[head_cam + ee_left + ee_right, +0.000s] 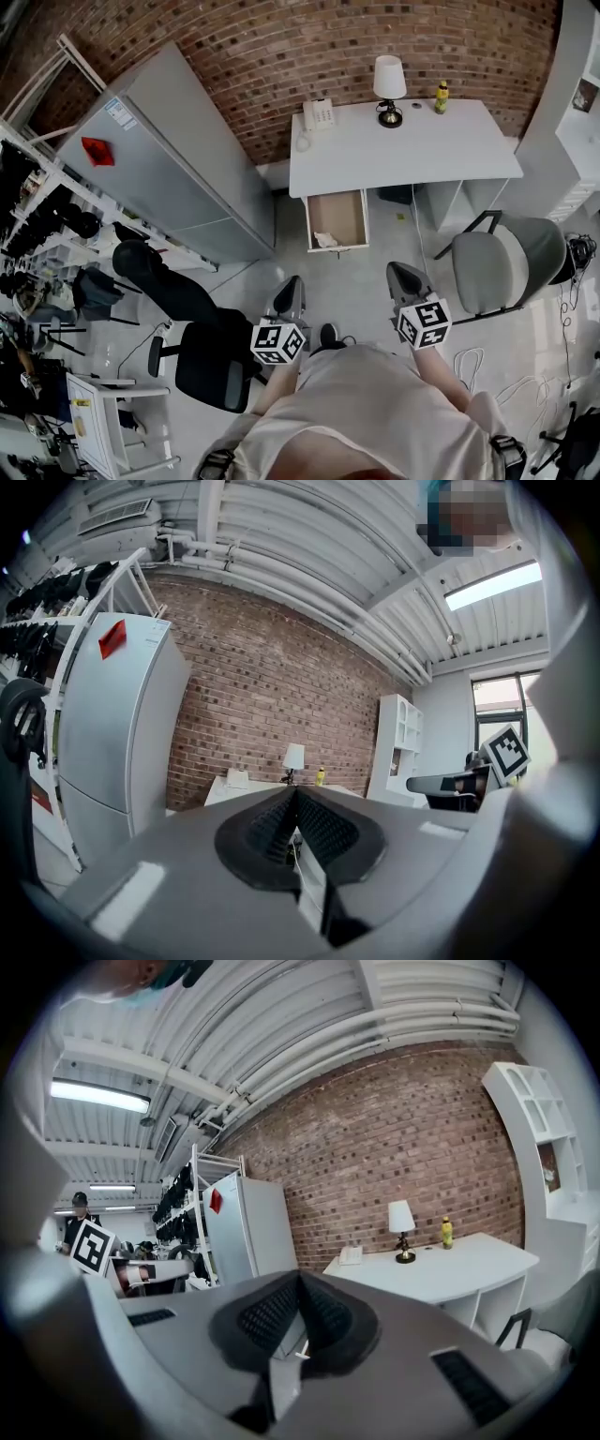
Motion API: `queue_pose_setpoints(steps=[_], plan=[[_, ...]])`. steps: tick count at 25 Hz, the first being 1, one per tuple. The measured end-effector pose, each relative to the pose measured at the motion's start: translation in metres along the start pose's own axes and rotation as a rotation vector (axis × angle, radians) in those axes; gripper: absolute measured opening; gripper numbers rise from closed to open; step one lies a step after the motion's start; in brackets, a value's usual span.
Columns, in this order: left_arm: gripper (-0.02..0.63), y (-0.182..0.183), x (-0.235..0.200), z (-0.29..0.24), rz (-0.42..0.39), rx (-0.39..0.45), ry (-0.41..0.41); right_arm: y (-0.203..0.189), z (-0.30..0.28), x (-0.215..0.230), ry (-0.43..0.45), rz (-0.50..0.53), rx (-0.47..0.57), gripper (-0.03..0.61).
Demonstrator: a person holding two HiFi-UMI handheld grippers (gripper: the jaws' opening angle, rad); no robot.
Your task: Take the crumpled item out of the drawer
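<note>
Lying in the near left corner of the open drawer (343, 214) under the white surface (403, 150), the crumpled item (325, 240) sits well ahead of the left tongs (290, 284) and right tongs (404, 272), both pressed together on nothing.

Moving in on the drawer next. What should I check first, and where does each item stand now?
1. drawer pulled open: ok.
2. crumpled item visible at the drawer's near end: ok.
3. left gripper ready to grasp: not ok, jaws shut, empty.
4. right gripper ready to grasp: not ok, jaws shut, empty.
5. Grippers at the drawer: not ok, floor lies between.
6. grey chair out of the approach: ok, off to the right.
</note>
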State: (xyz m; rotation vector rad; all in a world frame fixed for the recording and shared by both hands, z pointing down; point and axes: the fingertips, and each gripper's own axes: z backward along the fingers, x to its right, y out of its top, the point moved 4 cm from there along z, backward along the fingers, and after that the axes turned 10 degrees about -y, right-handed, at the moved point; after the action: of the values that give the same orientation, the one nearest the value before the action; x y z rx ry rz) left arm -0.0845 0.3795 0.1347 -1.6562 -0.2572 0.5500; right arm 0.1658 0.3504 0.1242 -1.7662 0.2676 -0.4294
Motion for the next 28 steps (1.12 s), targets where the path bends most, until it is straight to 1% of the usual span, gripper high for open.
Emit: queue_pose_setpoints(steps=[3,7,11,15,18,20,22,28], plan=[[0.009,0.001,-0.005,-0.012,-0.006,-0.009,-0.006,0.002,-0.008,0.006,-0.008,-0.005,-0.002,0.008],[0.009,0.002,-0.009,-0.037,-0.012,-0.003,-0.035,0.001,-0.023,0.022,-0.034,-0.009,-0.021,0.008],[0.009,0.003,-0.032,-0.061,-0.012,-0.013,-0.053,0.005,-0.052,0.025,-0.047,-0.003,-0.031,0.008],[0.009,0.008,-0.066,-0.091,0.008,-0.02,-0.071,0.015,-0.093,0.025,-0.056,0.013,-0.044,0.008],[0.009,0.014,-0.096,-0.118,0.001,-0.029,-0.099,0.025,-0.129,0.024,-0.065,0.029,-0.029,0.008],[0.009,0.019,-0.119,-0.134,0.0,-0.037,-0.122,0.029,-0.154,0.021,-0.086,0.015,-0.024,0.008],[0.009,0.028,-0.144,-0.148,-0.01,-0.041,-0.143,0.033,-0.18,0.016,-0.107,0.001,-0.024,0.008],[0.009,0.047,-0.219,-0.183,-0.044,-0.05,-0.181,0.046,-0.251,0.002,-0.153,0.0,-0.025,0.008]])
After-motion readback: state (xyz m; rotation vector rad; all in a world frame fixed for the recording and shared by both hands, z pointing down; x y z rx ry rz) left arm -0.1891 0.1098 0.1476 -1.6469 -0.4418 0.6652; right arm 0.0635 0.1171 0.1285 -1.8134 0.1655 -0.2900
